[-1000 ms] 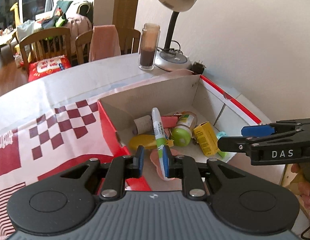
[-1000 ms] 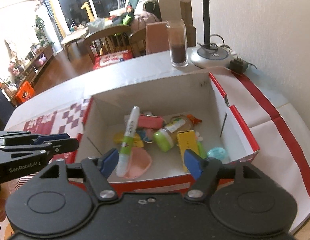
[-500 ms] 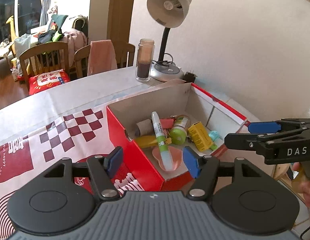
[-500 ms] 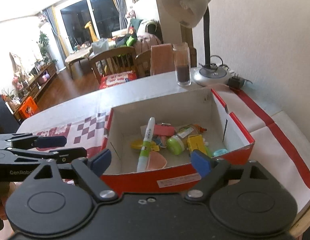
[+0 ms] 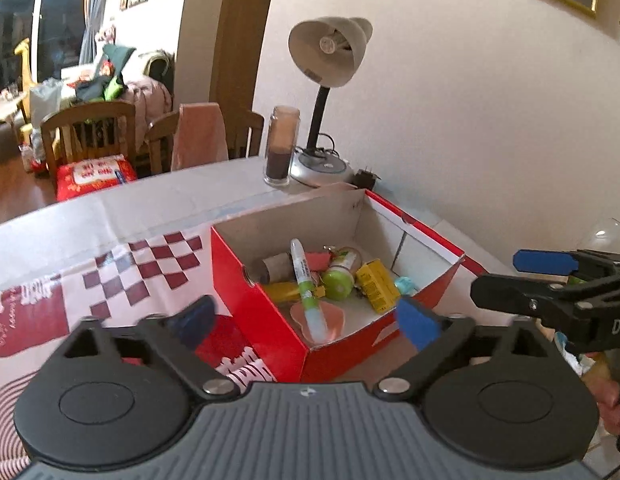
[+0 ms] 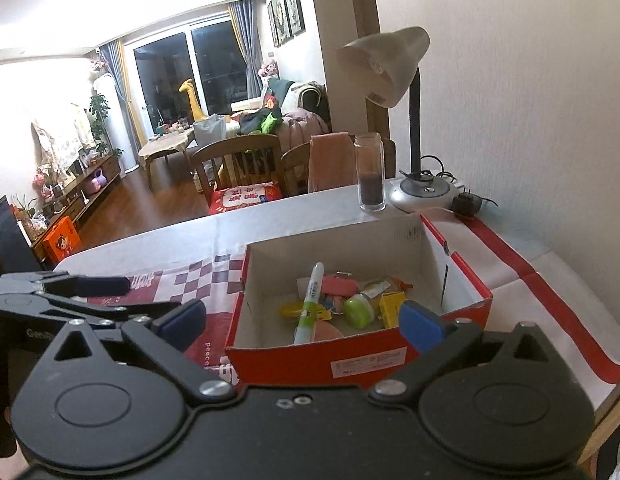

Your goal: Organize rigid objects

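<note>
Left tongs [image 5: 304,322] and right tongs [image 6: 302,320]: jaws opening, spread wide, nothing between them. Both hover just short of the red box [image 6: 358,364] on the desk [image 6: 170,240]. Marker [image 6: 310,304], green jar [image 6: 357,311] and yellow carton [image 6: 391,308] lie inside it.

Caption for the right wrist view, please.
Right hand-held gripper, jaws opening and empty, above red box holding green-white marker and small items.

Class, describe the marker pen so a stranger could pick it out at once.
Find the red cardboard box on the table. Among the small things inside lies the marker pen, white with a green band. It is the only long, thin item, resting on top of the rest.
</note>
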Demonstrator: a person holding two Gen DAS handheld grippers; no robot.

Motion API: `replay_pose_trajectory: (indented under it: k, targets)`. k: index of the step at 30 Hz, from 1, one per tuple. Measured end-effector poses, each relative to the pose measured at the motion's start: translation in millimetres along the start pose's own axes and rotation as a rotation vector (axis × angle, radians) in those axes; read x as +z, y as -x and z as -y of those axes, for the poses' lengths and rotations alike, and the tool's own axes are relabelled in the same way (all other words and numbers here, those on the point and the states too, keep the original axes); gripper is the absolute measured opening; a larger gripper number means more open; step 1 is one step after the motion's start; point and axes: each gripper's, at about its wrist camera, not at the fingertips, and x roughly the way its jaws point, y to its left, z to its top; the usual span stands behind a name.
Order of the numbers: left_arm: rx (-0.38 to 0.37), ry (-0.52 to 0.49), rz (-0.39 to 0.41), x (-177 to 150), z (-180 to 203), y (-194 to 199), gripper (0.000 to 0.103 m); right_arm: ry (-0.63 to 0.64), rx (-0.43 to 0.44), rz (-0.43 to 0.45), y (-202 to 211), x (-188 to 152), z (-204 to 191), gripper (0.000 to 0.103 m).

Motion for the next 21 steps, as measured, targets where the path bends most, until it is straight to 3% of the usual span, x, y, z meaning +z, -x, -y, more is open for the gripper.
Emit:
replay_pose_trajectory:
  k: [8, 12, 21]
  targets:
    - [-0.001, -0.014, 0.030, -6, 7, 16, 0.103, -0.016, -0.012, 0.014, 12, -9, 0, 0.103]
    - [0.044, -0.069, 0.053, -12, 20, 24, 0.103, -0.029, -0.002, 0.021, 16, -13, 0, 0.103]
    - [0.011, -0.056, 0.089, -16, 25, 39, 0.103, -0.037, 0.019, 0.027, 24, -18, 2, 0.103]
